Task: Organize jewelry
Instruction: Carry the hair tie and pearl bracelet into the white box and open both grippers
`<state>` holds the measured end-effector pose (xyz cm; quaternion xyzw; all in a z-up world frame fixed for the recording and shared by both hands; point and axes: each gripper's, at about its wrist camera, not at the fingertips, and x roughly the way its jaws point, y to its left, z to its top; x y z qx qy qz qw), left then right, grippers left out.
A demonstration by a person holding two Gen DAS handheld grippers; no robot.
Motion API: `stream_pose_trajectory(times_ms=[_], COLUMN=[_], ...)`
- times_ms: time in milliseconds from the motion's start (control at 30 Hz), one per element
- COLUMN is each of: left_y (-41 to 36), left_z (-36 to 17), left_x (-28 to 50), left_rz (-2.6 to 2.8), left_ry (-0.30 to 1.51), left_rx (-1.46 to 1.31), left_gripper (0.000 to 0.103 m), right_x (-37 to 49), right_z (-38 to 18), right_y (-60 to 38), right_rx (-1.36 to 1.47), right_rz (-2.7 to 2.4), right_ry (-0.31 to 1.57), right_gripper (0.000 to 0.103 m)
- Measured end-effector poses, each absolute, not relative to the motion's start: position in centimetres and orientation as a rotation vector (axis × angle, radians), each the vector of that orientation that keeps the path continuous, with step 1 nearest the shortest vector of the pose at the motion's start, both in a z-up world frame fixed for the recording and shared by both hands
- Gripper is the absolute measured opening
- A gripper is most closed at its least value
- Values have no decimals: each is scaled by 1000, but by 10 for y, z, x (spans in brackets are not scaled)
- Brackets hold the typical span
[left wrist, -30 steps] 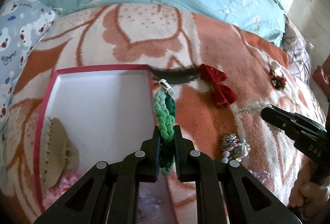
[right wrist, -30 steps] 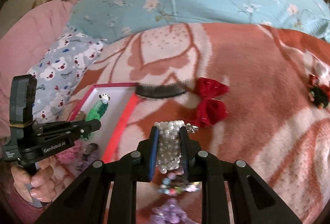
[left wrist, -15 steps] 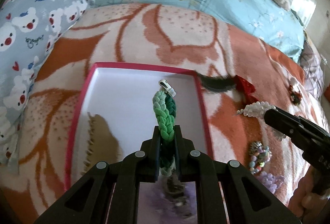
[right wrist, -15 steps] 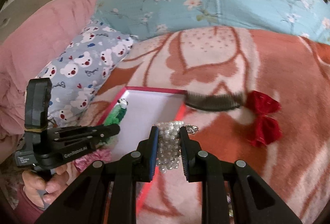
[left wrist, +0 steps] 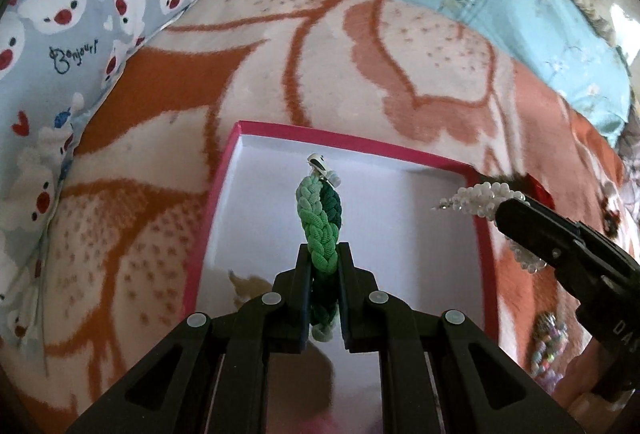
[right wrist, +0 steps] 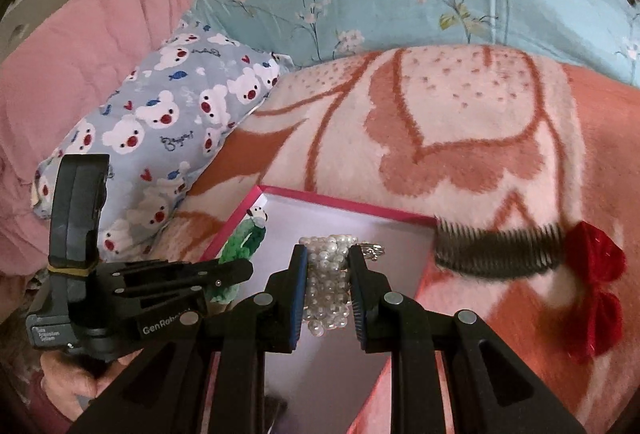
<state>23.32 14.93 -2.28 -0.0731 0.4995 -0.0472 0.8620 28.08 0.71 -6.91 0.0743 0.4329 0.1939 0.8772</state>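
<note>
**A:** Jewelry first — what is each gripper carrying?

**B:** The left gripper (left wrist: pixel 323 276) is pinched tight on a green braided bracelet (left wrist: pixel 319 222), which stands up out of its jaws over the white floor of the pink-rimmed box (left wrist: pixel 320 132). The right gripper (right wrist: pixel 329 288) is clamped on a pearl bracelet (right wrist: pixel 326 276), its beads bulging between the pads, also over the box but close to its right-hand rim.

**A:** So nothing dropped yet?

**B:** Neither piece is released. Both hang above the box, so I'd judge this as the carry's end, just short of letting go.

**A:** Anything already in the box?

**B:** Just under the left gripper a tan scrap shows on the box floor — too hidden by the fingers to name. The rest of the floor ahead looks bare.

**A:** And what is left outside?

**B:** Beyond the right gripper's fingers, against the box's far right corner, a dark comb (right wrist: pixel 496 248) lies on the blanket (right wrist: pixel 460 138), with a red bow (right wrist: pixel 596 282) just past it. Beside the left gripper, to its right, a multicoloured beaded piece (left wrist: pixel 550 348) also waits on the blanket. By my reckoning, several trips remain.
</note>
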Motion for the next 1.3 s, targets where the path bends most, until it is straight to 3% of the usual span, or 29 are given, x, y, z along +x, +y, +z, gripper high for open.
stream_pose_trajectory(times_ms=[433, 933, 1033, 1067, 1100, 1133, 1300], left_y=[151, 148, 149, 149, 149, 149, 149], left_z=[-59, -59, -58, -57, -56, -55, -47], left_x=[275, 270, 269, 268, 267, 266, 255], left_rz=[-41, -42, -39, -28, -14, -12, -22], left_ry=[1123, 1105, 1106, 1106, 1106, 1103, 1083], left_rx=[-139, -105, -101, -92, -81, -79, -81], left_gripper=[11, 13, 22, 31, 42, 45, 49], right_x=[309, 311, 312, 312, 311, 309, 292], right_z=[-129, -130, -130, -128, -126, -121, -92], right_y=[17, 23, 21, 20, 18, 13, -12], right_rx=[130, 99, 113, 123, 135, 157, 236], right_rz=[392, 390, 394, 395, 395, 400, 403], right_ry=[1064, 1067, 1072, 1072, 1068, 1057, 984], right_gripper=[14, 16, 22, 26, 38, 45, 47])
